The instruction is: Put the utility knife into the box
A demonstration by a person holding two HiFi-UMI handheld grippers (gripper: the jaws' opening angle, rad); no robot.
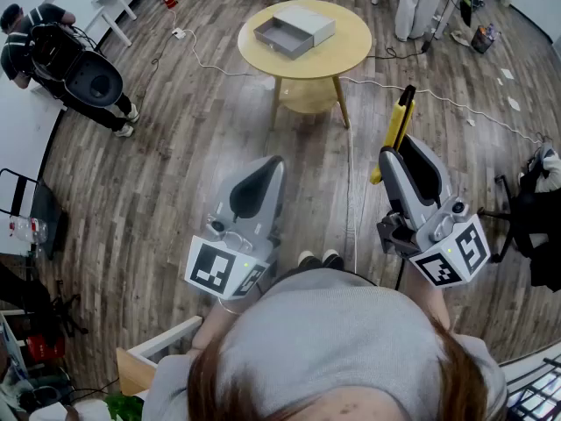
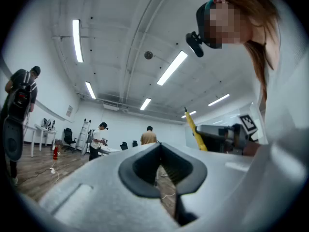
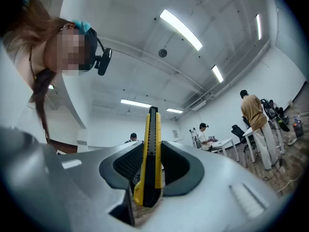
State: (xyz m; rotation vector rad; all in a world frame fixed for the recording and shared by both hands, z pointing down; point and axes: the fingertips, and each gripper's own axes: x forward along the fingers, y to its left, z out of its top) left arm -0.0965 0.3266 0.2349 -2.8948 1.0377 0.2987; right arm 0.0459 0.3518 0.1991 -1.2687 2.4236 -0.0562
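A yellow-and-black utility knife (image 1: 396, 130) sticks out forward from my right gripper (image 1: 396, 158), whose jaws are shut on its lower body. In the right gripper view the knife (image 3: 150, 153) stands upright between the dark pads (image 3: 123, 166). My left gripper (image 1: 263, 175) hangs beside it at the left, jaws together with nothing in them; its own view shows the pads (image 2: 145, 170) meeting, and the knife (image 2: 195, 132) off to the right. A grey box (image 1: 294, 29) with its drawer pulled out lies on a round yellow table (image 1: 351, 55), well ahead of both grippers.
Wooden floor lies between me and the table. White cables (image 1: 210, 60) run across it near the table legs. A person with a black bag (image 1: 53, 55) crouches at the far left. A black chair (image 1: 539, 209) stands at the right, and a wooden crate (image 1: 149, 358) at the lower left.
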